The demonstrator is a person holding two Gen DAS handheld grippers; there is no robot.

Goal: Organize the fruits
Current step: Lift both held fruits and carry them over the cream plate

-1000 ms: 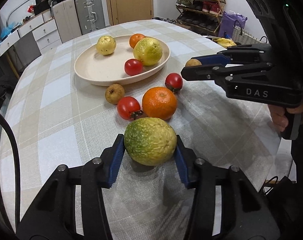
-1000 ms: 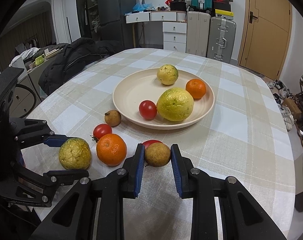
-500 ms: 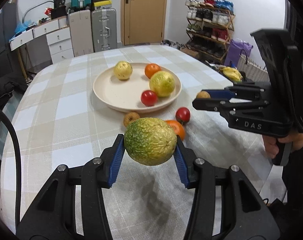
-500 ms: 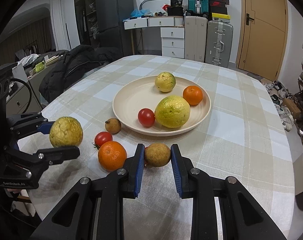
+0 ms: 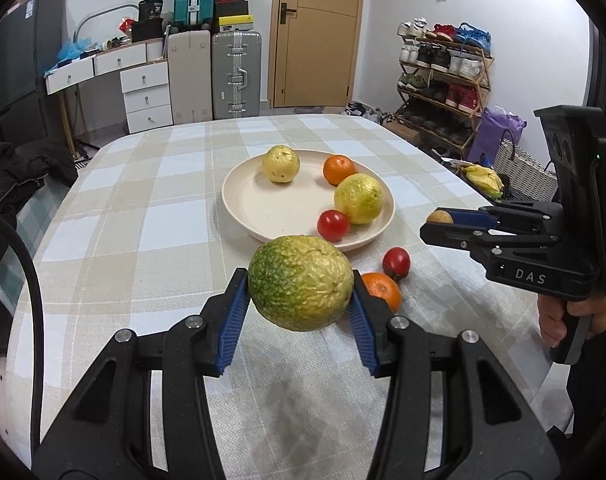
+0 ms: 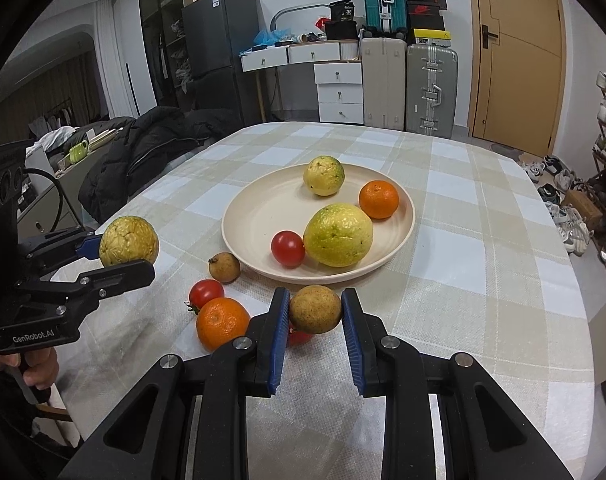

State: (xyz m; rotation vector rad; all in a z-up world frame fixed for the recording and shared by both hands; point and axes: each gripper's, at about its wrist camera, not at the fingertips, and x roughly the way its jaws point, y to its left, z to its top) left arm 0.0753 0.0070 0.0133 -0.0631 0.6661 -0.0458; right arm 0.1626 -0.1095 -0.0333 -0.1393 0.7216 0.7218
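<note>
Left claw (image 5: 299, 312), marked "GenRobot.AI", pinches a green-yellow fruit (image 5: 300, 282); right claw (image 6: 315, 334), marked "DAS", pinches a brown fruit (image 6: 315, 309)

Between the fingers of our left gripper (image 5: 299, 300) sits a large bumpy fruit (image 5: 301, 282), raised off the table (image 5: 123, 216). Beyond it lies a plate (image 5: 259, 208) with 4 fruits on it. Just right of this gripper, 2 fruits rest on the table. Further right, our right gripper (image 6: 315, 322) holds a small round fruit (image 6: 315, 309), with the plate ahead of it.
</note>
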